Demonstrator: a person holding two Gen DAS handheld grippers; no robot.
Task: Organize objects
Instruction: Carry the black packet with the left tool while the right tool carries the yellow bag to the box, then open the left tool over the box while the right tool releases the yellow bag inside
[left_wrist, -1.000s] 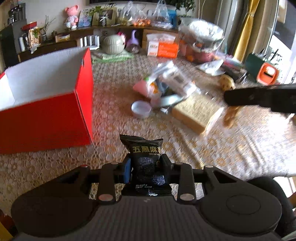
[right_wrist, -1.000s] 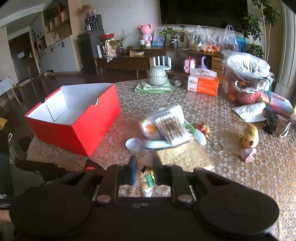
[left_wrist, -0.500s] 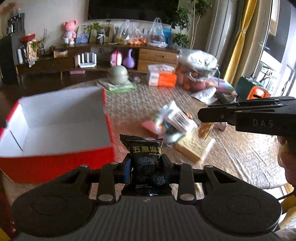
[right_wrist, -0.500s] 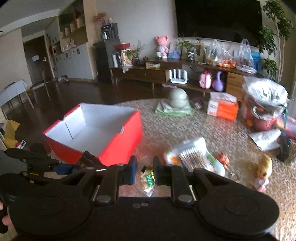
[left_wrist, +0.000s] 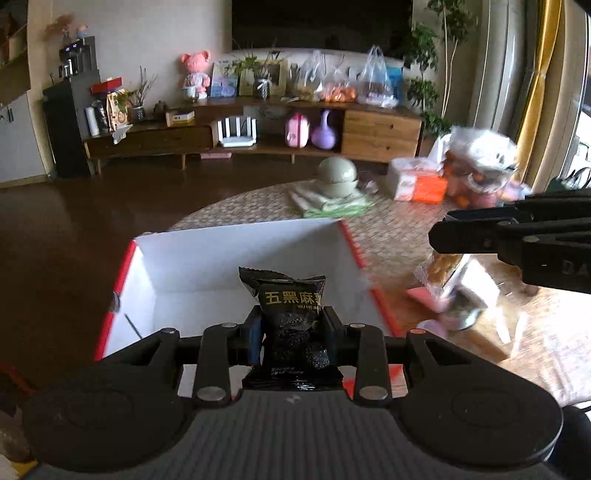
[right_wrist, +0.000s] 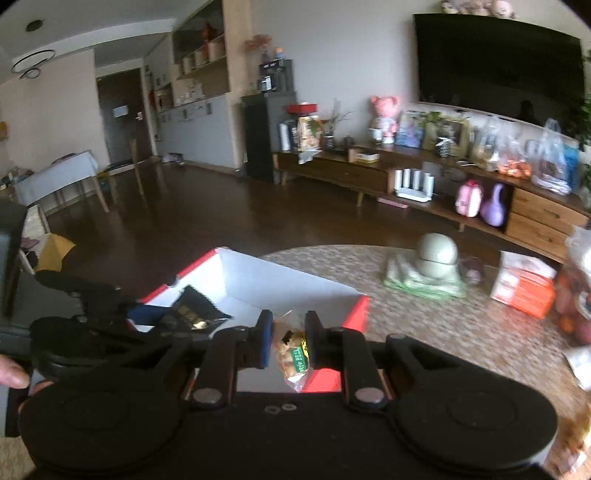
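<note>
Two grippers hang above one red box (left_wrist: 236, 266) with a white inside, which sits open on the patterned table (right_wrist: 424, 317). Beyond it on the table, a green dome-shaped container (right_wrist: 437, 258) rests on folded cloth, with an orange and white carton (right_wrist: 524, 284) to its right. The left gripper (left_wrist: 291, 325) is clamped on a black snack packet (left_wrist: 291, 310) with gold lettering, held upright over the box. The right gripper (right_wrist: 288, 339) pinches a clear packet of biscuits (right_wrist: 291, 354) with a green label, over the box's near red corner.
</note>
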